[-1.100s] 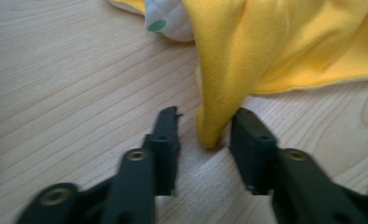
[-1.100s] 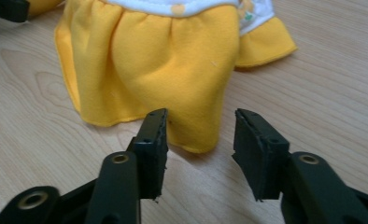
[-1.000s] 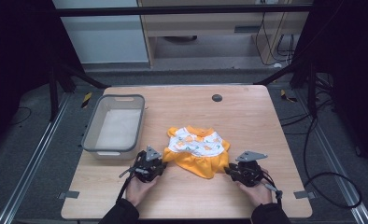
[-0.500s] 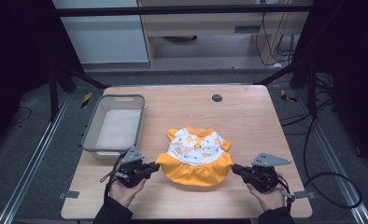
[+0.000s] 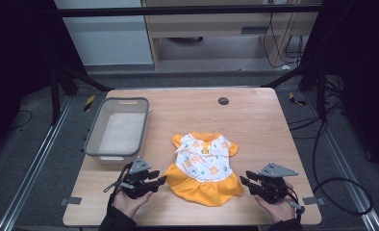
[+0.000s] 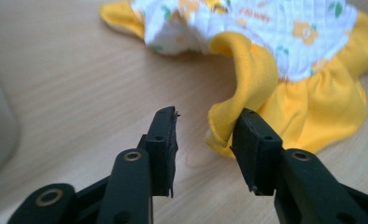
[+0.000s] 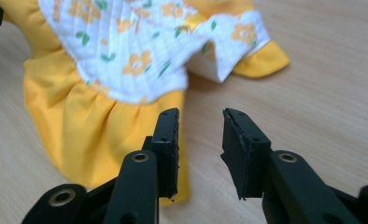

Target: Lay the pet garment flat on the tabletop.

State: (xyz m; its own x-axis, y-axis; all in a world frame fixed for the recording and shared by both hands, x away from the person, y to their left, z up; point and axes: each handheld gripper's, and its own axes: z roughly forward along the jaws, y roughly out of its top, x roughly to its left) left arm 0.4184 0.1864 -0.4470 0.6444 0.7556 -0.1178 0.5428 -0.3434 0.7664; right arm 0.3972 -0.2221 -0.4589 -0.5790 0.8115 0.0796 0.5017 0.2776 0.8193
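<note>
On the near half of the pale wooden table (image 5: 255, 120) we see a small dress with a white flower-print top and yellow skirt (image 5: 203, 166) lying flat, collar pointing away from us. Our left gripper (image 5: 157, 181) sits at the skirt's left corner, jaws spread, a curled-up fold of hem touching the inner face of one jaw. Our right gripper (image 5: 244, 181) rests just beside the skirt's right edge, jaws also apart and empty. We see a grey plastic bin (image 5: 95, 139) standing at the table's left.
</note>
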